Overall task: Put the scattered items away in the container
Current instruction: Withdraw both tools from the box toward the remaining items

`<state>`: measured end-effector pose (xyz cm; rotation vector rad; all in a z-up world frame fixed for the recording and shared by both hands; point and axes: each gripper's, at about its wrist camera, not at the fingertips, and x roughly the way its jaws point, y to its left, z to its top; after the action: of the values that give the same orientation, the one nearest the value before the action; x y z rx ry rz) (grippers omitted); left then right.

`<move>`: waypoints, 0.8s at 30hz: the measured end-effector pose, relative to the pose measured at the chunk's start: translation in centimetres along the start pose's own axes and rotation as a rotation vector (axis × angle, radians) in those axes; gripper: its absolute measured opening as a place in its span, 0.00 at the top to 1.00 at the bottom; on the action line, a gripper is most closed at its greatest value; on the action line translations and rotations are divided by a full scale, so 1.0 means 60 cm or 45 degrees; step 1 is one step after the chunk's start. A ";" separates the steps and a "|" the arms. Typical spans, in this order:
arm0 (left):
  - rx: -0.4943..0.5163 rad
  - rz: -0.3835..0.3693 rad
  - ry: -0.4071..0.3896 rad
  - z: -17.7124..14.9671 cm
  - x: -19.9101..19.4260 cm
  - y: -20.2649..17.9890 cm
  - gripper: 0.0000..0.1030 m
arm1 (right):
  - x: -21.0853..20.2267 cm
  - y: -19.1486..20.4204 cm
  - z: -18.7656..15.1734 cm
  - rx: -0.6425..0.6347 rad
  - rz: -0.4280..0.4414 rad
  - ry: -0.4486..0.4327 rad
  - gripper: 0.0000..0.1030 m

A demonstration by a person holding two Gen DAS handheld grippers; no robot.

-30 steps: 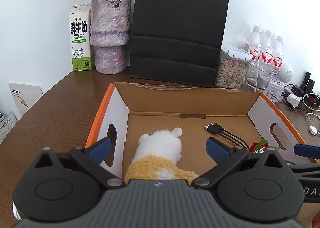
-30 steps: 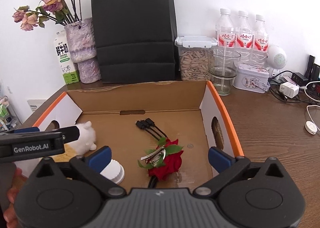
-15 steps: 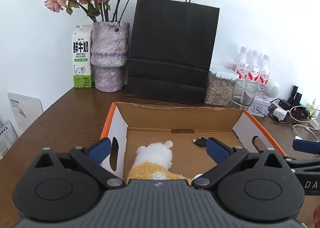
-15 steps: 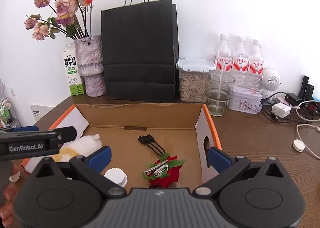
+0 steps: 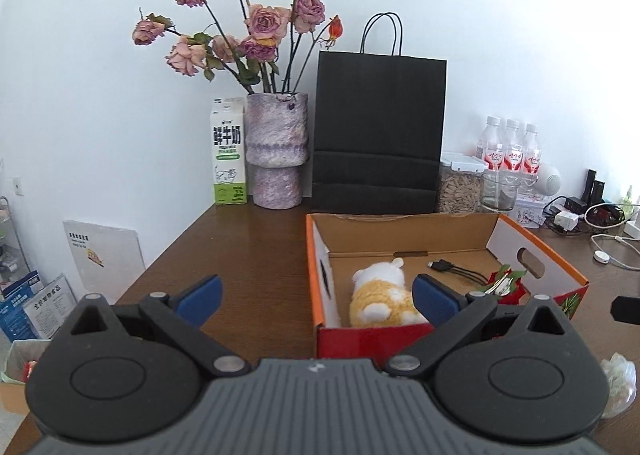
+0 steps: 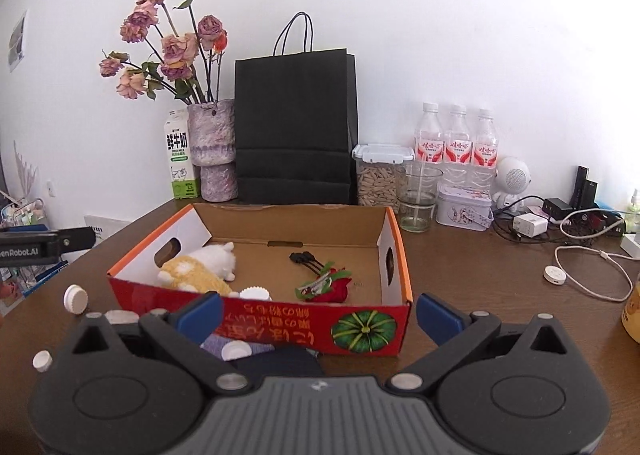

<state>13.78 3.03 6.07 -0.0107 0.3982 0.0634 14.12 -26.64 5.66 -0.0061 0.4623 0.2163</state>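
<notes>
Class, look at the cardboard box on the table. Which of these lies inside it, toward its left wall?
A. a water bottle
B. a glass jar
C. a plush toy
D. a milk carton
C: the white and yellow plush toy lies on the floor of the cardboard box near its left wall; the other three stand outside, by the back wall.

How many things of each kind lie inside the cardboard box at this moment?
Plush toy: 1
Black cable: 1
Red rose: 1
Hair clip: 1
White cap: 1
Total: 5
</notes>
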 end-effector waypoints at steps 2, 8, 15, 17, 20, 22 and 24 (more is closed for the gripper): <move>0.005 0.023 0.006 -0.014 -0.015 0.017 0.00 | -0.015 -0.003 -0.018 -0.004 -0.010 0.010 0.00; 0.016 0.120 0.052 -0.056 -0.043 0.055 0.00 | -0.039 -0.016 -0.065 0.026 -0.049 0.063 0.00; -0.035 0.163 0.134 -0.102 -0.061 0.091 0.00 | -0.043 -0.025 -0.119 0.076 -0.080 0.157 0.00; -0.032 0.172 0.150 -0.112 -0.064 0.096 0.00 | -0.042 -0.025 -0.131 0.081 -0.081 0.177 0.00; -0.037 0.184 0.178 -0.122 -0.064 0.101 0.00 | -0.034 -0.024 -0.145 0.086 -0.080 0.202 0.00; -0.041 0.184 0.195 -0.127 -0.062 0.104 0.00 | -0.023 -0.023 -0.151 0.087 -0.096 0.213 0.01; -0.041 0.183 0.209 -0.131 -0.062 0.106 0.00 | -0.013 -0.024 -0.154 0.095 -0.104 0.221 0.04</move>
<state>6.93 8.99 0.28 -0.0191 0.5615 0.2118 9.66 -28.73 -2.34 0.0293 0.6415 0.1188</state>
